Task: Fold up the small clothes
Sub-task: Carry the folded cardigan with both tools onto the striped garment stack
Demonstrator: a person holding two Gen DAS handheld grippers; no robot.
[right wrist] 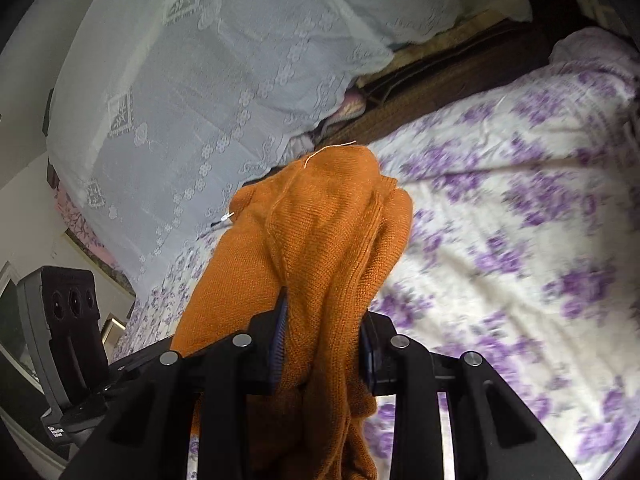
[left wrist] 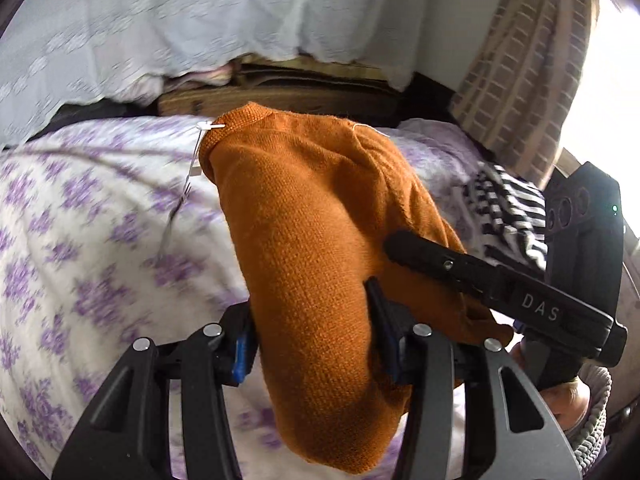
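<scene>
Gripping the orange knit garment (left wrist: 320,240) above the floral bed (left wrist: 80,240), left claw (left wrist: 312,344) and right claw (right wrist: 324,340) clamp bunched fabric; next, probably, spreading it flat.

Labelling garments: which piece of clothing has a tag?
The orange knit garment, held by both tools; a white tag hangs from its corner. The striped black-and-white piece shows none.

Each wrist view looks forward past its own tongs, close over the floral bedsheet (left wrist: 80,216); both share the orange knit garment (right wrist: 320,240) ahead.
</scene>
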